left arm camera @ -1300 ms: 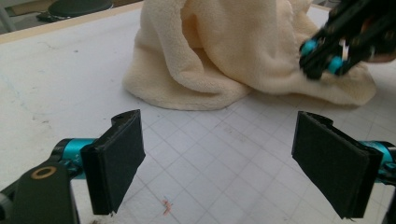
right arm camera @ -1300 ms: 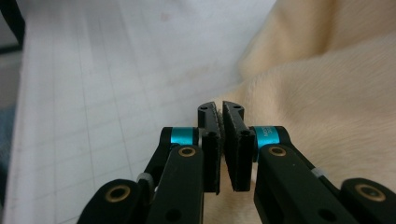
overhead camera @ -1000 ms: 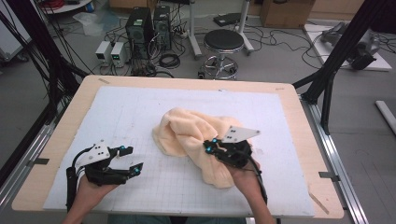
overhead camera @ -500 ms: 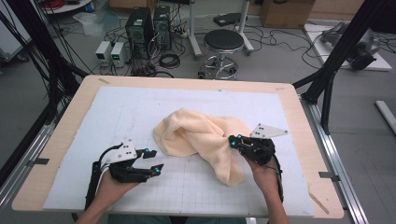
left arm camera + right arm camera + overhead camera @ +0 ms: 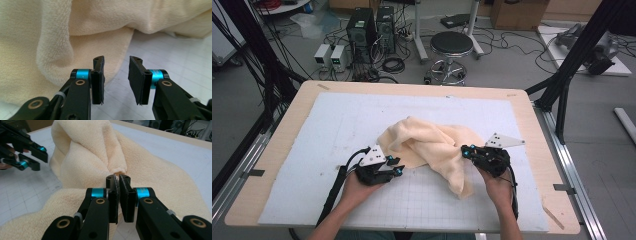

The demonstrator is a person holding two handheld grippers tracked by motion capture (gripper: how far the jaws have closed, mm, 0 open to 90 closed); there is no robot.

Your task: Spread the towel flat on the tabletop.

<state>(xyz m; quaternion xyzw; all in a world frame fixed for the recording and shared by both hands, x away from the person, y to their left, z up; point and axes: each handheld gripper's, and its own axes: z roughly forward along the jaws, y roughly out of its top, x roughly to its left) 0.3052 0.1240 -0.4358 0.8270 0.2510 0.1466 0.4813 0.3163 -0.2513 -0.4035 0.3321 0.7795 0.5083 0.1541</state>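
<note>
Towel [image 5: 432,145] stays pinched by the right gripper [image 5: 119,178] to anchor it, while the left gripper [image 5: 115,65], jaws narrowing but unclamped, lines up on an edge.

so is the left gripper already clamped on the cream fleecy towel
No, in the left gripper view the left gripper has a clear gap between its black pads, with the cream fleecy towel edge just beyond, not pinched.

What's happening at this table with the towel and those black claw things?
A person holds a two-jaw gripper in each hand and works on a crumpled cream towel on the white mat. The right gripper is pinched shut on a fold of the towel. The left gripper sits at the towel's near edge; its jaws have just been closing, but nothing is between them yet.
</note>
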